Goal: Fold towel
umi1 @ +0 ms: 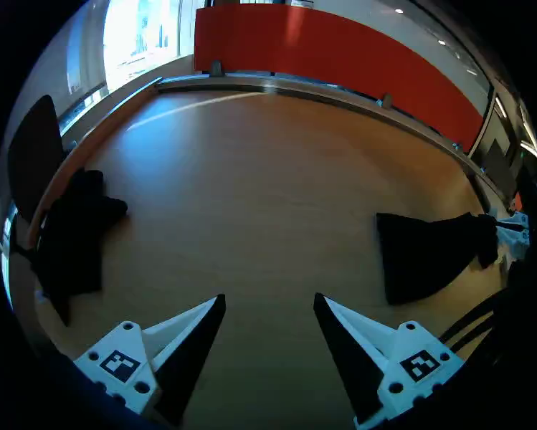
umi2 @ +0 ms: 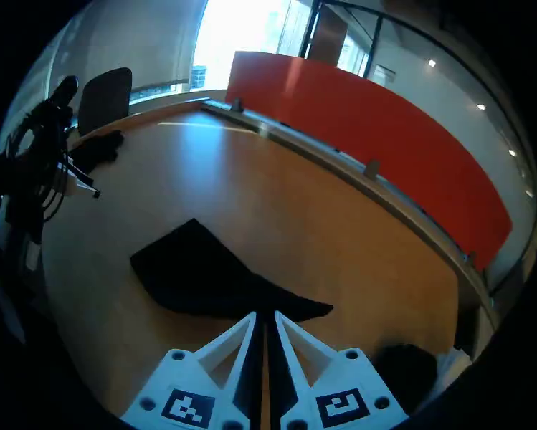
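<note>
– Checking the towel (umi2: 196, 276) first: where was it?
– Flat on the table (umi1: 268, 179), black. In right gripper view it spread from the tips out toward 10 o'clock. In left gripper view it sat at 3 o'clock, well apart from that view's own fingers.
– And the right gripper (umi2: 266, 315)?
– Fingers pressed together w/ only a sliver btwn them, tips on the towel's near corner at 6 o'clock. Looked like a pinch on that corner. Left gripper view showed the cloth bunched & tapering at that end, which fit.
– And the left gripper (umi1: 269, 297)?
– Spread wide, nothing btwn the fingers, bare wood under it.
– How would the cloth handle?
– Soft, light, floppy, I'd guess. No stiffness, so it'd sag & drag from whatever point was held. A one-corner hold would prob. pull it into a rope, not a fold. Not fragile, and prob. not slippery on wood.
– Best place to grab?
– Corners or the hem, thin enough for the tips. The left gripper prob. wanted the neighbouring corner on the same edge, so both could carry that edge over evenly. A mid-cloth grab would just bunch it.
– Anything else nearby?
– A dark pile (umi1: 74, 229) at 9 o'clock in left gripper view, by the table edge, well apart from the towel. Couldn't tell what it was.
– Fold status?
– Not begun, as far as I could judge. No doubled layer visible.
</note>
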